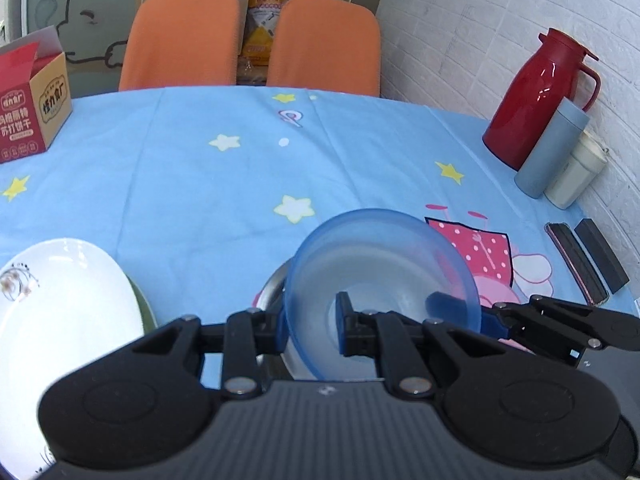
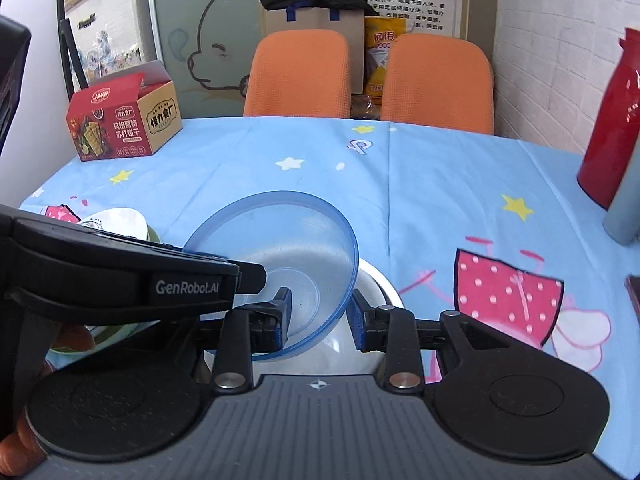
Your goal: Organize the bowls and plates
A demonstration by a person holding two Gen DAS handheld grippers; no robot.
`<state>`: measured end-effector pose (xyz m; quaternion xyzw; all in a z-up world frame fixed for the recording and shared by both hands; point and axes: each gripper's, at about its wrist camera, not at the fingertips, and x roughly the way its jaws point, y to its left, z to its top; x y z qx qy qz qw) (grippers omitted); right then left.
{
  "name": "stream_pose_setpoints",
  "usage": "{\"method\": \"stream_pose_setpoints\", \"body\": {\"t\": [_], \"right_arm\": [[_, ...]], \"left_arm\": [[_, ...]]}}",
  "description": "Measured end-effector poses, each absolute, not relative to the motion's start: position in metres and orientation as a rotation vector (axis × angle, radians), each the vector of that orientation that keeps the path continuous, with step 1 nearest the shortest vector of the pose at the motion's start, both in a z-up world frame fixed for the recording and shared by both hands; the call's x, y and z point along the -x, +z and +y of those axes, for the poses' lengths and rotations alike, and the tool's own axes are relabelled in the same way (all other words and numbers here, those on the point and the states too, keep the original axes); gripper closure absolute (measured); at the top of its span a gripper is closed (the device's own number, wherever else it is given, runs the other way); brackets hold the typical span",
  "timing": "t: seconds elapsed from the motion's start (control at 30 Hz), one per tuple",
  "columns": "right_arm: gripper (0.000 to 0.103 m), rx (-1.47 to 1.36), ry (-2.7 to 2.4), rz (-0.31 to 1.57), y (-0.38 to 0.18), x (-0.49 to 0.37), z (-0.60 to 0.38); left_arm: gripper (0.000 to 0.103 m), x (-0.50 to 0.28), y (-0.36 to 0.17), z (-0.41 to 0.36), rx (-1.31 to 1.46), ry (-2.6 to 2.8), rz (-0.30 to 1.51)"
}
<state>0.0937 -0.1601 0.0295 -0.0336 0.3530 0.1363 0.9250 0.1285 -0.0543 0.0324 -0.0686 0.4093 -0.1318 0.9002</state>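
A translucent blue bowl [image 1: 380,280] is tilted above a metal bowl [image 1: 272,292] on the blue tablecloth. My left gripper [image 1: 312,330] straddles its left rim, one finger outside and one inside, gripping it. My right gripper [image 2: 320,316] straddles the blue bowl's [image 2: 280,256] right rim with a visible gap at its outer finger, so it looks open. Below it sits a white-looking bowl [image 2: 372,292]. A white plate [image 1: 60,320] lies at the left on a greenish dish [image 1: 140,304]; it also shows in the right wrist view [image 2: 116,220].
A red snack box [image 2: 120,120] stands at the back left. A red thermos [image 1: 536,100], a grey-blue cup [image 1: 552,152] and a cream cup [image 1: 576,176] stand by the right wall. Two dark flat items [image 1: 584,264] lie at the right edge. Two orange chairs [image 1: 256,40] stand behind.
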Motion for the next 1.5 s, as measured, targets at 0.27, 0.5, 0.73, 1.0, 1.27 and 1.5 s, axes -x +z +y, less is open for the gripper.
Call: {"method": "stream_pose_setpoints", "body": {"t": [0.27,0.5,0.73,1.0,1.27,1.5], "right_arm": [[0.039,-0.001,0.28,0.67,0.021,-0.082,-0.179],[0.001,-0.143,0.216,0.635,0.017,-0.074,-0.213],[0.0,-0.195,0.223,0.613,0.014,-0.07,-0.212],[0.0,-0.187,0.165,0.597,0.011,-0.066,-0.206],[0.0,-0.143,0.154,0.638,0.002,-0.077,-0.202],[0.0,-0.089,0.135,0.674,-0.008,-0.087,-0.195]], "left_arm": [[0.045,-0.134,0.029,-0.045,0.168,-0.352,0.858],[0.037,-0.126,0.05,-0.029,0.228,-0.429,0.79],[0.036,-0.131,0.05,-0.003,0.265,-0.355,0.773],[0.036,-0.14,0.03,0.0,0.291,-0.304,0.828],[0.036,-0.157,0.017,-0.014,0.152,-0.342,0.879],[0.036,-0.172,0.007,-0.027,0.05,-0.383,0.91]]}}
